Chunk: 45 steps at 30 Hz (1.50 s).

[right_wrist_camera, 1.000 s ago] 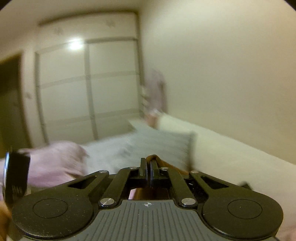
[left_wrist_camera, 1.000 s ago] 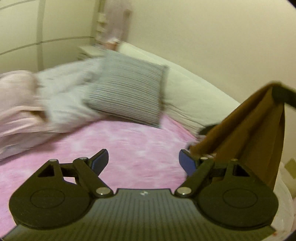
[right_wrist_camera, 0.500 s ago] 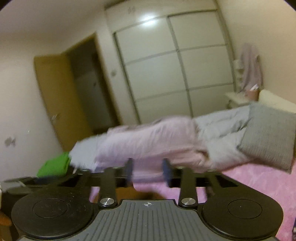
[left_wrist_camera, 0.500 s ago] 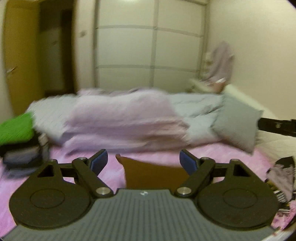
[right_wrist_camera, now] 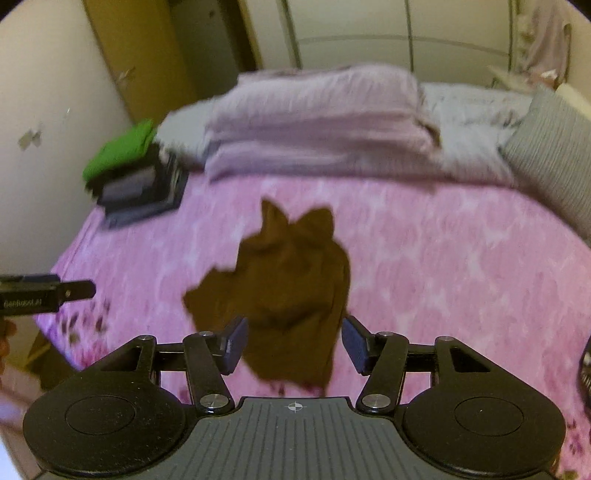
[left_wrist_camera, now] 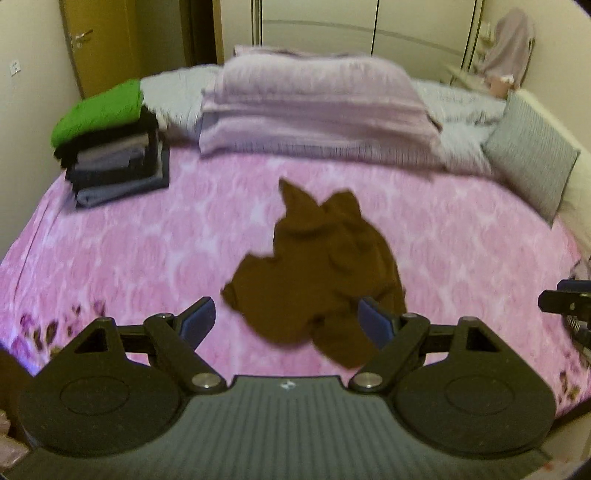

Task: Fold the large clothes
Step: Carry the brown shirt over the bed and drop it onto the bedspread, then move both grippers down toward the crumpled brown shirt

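We take the bed (left_wrist_camera: 129, 258), covered in a pink patterned spread, as reference. At its far left corner sits a stack of folded clothes (left_wrist_camera: 114, 155) topped in green. Along its far edge lies a folded lilac duvet (left_wrist_camera: 314, 107). A grey striped pillow (left_wrist_camera: 532, 155) rests at its right side. A wardrobe (right_wrist_camera: 369, 33) stands beyond the bed.

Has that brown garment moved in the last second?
Yes. The brown garment hung from the shut right gripper, up by the wall; now it lies crumpled on the pink bedspread, both grippers open.
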### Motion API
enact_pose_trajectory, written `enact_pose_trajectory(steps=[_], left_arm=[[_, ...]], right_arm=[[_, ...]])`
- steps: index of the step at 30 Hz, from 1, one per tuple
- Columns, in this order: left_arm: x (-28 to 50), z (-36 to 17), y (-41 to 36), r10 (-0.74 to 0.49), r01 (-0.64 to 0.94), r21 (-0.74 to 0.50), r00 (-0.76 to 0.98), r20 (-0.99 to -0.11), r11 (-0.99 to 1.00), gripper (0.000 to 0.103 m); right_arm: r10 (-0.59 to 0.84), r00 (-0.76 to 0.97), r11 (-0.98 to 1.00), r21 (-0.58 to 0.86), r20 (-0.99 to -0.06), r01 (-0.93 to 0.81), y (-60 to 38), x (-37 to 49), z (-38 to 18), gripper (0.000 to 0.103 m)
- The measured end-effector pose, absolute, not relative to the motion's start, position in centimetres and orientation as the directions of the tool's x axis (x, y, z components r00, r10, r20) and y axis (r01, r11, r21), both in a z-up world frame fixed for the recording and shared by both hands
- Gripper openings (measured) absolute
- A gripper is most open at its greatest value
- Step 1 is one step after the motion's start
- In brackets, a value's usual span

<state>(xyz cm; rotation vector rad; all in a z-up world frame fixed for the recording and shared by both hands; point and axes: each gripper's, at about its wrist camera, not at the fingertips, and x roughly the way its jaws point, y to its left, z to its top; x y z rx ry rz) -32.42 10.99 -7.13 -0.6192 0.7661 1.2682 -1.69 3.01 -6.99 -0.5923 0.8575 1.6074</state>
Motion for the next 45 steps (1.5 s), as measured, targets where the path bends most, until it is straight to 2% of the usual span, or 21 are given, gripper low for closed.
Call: enact_pose_trajectory(steps=[8, 16, 23, 35, 45], left_arm=[[-32.2, -9.6, 4.4, 0.54, -0.984, 0.023, 0.078, -0.838, 0.179, 0.082], [-33.1, -10.3, 1.6, 0.532, -0.979, 0.027, 0.087, -0.843, 0.203, 0.081], [-34.6, -11.5, 4.5, 0.509, -0.968, 0.011, 0.122, -0.852, 0.252, 0.081], [-37.8, -14.4, 13.0, 0.398, -0.879, -0.011, 0.228, -0.889, 0.477, 0.081], [-38.8, -17.9, 17.5, 0.309, -0.796, -0.011, 0.248, -0.918, 0.606, 0.081]], right_arm=[[0.511, -0.242, -0.141, 0.197, -0.825, -0.97, -1.5, -3.0, -11.2, 0.054], [0.494, -0.264, -0.204, 0.184, -0.829, -0.961, -3.3, -5.0, -11.8, 0.053], [0.508, -0.216, -0.172, 0.148, -0.834, -0.974, -1.9, -6.4, -11.9, 0.053], [0.477, -0.11, 0.025, 0.138, -0.872, -0.99, 3.1, -12.0, -13.5, 0.054], [0.438, -0.033, 0.192, 0.129, -0.898, -0.973, 4.1, -14.6, -15.6, 0.054]])
